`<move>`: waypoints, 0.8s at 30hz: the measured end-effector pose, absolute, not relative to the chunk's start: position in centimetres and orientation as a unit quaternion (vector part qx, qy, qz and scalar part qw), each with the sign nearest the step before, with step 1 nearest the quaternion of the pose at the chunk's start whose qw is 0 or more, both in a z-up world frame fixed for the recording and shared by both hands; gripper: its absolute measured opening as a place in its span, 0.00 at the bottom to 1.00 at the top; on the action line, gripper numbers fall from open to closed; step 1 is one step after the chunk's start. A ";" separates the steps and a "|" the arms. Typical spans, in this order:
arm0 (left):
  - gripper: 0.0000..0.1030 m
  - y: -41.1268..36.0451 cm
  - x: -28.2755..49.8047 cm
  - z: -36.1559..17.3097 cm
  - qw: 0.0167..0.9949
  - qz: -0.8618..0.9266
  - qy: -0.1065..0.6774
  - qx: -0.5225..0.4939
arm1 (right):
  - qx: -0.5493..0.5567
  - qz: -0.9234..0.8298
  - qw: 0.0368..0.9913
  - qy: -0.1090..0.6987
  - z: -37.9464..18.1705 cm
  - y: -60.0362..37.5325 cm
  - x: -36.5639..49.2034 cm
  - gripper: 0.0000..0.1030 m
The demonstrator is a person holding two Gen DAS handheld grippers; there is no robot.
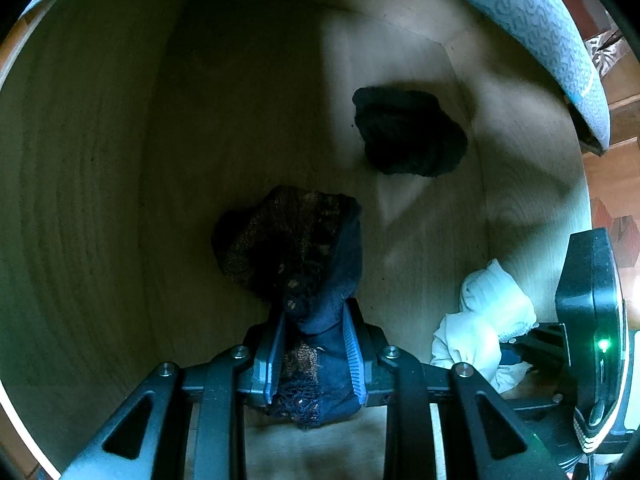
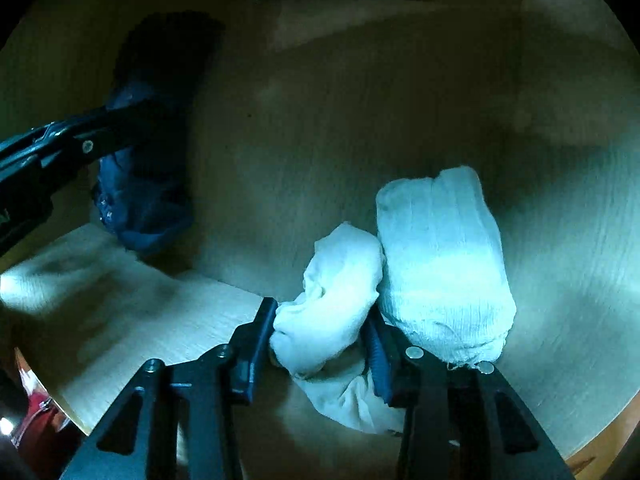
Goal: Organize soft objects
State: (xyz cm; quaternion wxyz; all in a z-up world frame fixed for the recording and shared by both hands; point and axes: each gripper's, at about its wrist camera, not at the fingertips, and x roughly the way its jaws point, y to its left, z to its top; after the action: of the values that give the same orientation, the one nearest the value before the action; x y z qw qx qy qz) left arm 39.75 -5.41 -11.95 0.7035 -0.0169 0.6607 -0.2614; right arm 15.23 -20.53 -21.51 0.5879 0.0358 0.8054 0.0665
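My left gripper is shut on a dark navy and brown patterned sock bundle and holds it inside a light wooden drawer. A black sock ball lies on the drawer floor further in, to the right. My right gripper is shut on a white sock bundle; a second white rolled sock lies against it on the right. The left gripper with the navy bundle shows at the left of the right wrist view. The white bundle and right gripper show at the lower right of the left wrist view.
The drawer's wooden walls surround both grippers. A grey-blue patterned cushion or mattress edge overhangs at the upper right. A patterned wooden floor shows outside at the right.
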 end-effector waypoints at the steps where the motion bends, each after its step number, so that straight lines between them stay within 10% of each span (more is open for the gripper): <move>1: 0.26 -5.4 39.8 -12.0 0.703 -0.262 0.661 -0.018 | 0.034 0.068 0.589 0.805 -21.6 -20.4 15.2 0.41; 24: 0.25 -3.5 40.4 -10.7 0.724 -0.286 0.627 -0.015 | 0.013 0.079 0.604 0.793 -19.3 -19.0 15.6 0.40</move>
State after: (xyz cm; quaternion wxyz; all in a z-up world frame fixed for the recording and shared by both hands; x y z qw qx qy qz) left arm 40.44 -3.46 -10.74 0.7239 -0.0153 0.6274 -0.2864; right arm 15.61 -19.05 -19.27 0.6040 0.0127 0.7929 0.0795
